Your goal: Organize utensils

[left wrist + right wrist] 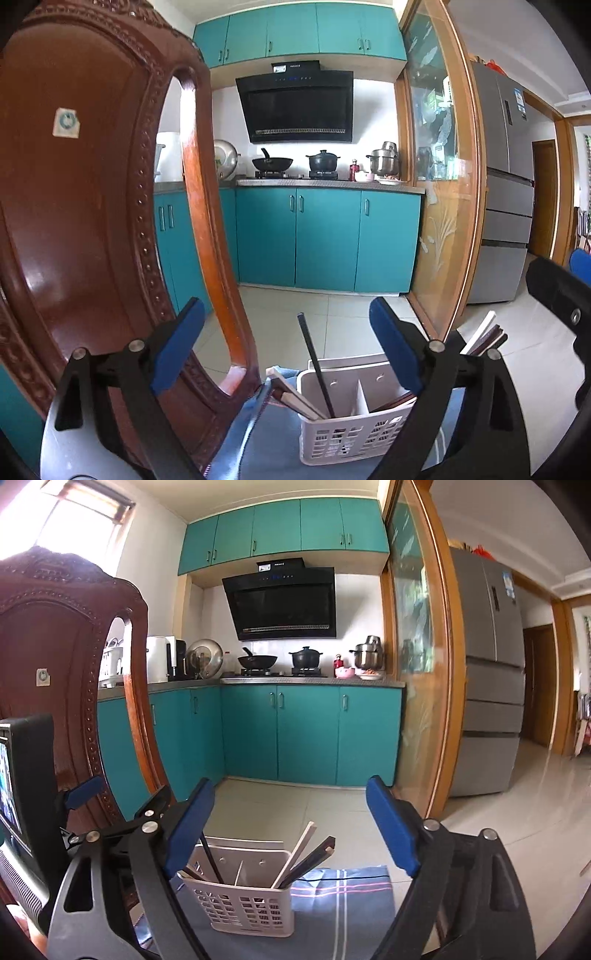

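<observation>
Blue pads line both claws, and both stand wide apart with nothing between their fingers. No earlier view is at hand, so only the present spread can be told.

From the left wrist view, the left claw [288, 347] points nearly level, tipped slightly down, with the white utensil basket [354, 435] low between its fingers and apart from the pads. The right finger's black linkage covers the basket's right end. A carved red-brown chair back [92, 184] fills the left side, just beside the left pad. At the right edge a black part of the other claw is cut off by the frame.

From the right wrist view, the right claw [291, 827] is released too, likewise close to level, and the basket [243, 904] sits below its left finger on a blue striped cloth [351, 897] spread over the table. Chopsticks [306, 860] lean out of the right compartment, dark and pale ones together; a dark chopstick [212, 860] stands in the left compartment, its upper end hidden behind the left pad. How many sticks each compartment holds cannot be counted. The left claw [122, 805] shows at the left, its fingers only partly visible in front of the chair [48, 646].

Beyond lie teal cabinets [306, 734].
</observation>
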Action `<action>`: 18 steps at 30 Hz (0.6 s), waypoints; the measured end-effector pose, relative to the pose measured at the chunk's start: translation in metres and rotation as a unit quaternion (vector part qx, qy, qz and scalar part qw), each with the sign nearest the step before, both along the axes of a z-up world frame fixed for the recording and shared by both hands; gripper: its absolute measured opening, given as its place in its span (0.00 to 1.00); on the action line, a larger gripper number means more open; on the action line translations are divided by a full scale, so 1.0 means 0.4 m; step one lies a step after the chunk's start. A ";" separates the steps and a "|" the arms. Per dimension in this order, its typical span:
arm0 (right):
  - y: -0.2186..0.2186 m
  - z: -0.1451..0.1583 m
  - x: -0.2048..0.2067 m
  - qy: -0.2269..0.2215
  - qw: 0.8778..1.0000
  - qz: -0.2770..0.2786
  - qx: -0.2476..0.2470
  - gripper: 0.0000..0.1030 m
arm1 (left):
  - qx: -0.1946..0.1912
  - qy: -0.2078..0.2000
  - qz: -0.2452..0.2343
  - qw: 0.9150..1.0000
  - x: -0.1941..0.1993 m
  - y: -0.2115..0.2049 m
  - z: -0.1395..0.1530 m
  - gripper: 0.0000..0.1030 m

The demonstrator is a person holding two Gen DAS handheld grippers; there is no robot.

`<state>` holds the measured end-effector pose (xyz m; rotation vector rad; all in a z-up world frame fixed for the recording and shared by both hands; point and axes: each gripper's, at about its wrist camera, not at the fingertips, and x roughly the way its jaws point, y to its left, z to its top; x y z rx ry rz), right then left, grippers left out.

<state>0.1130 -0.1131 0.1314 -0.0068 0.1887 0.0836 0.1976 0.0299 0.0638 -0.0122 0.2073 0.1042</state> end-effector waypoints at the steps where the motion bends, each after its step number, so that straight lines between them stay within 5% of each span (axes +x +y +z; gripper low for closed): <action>1: 0.002 0.002 -0.004 0.000 1.000 -0.001 -0.001 0.82 | 0.005 -0.001 0.000 1.000 -0.008 0.000 -0.001 0.92; 7: 0.009 0.023 -0.039 0.000 1.000 -0.017 -0.011 0.84 | 0.051 -0.002 0.004 0.999 -0.054 -0.009 -0.001 0.95; 12: 0.007 0.034 -0.131 -0.013 0.999 -0.024 -0.027 0.97 | 0.081 -0.003 0.019 0.997 -0.187 0.008 -0.030 0.96; 18: -0.040 -0.064 -0.304 0.019 0.998 -0.047 -0.027 0.97 | 0.035 0.010 0.007 0.999 -0.426 0.034 -0.045 0.96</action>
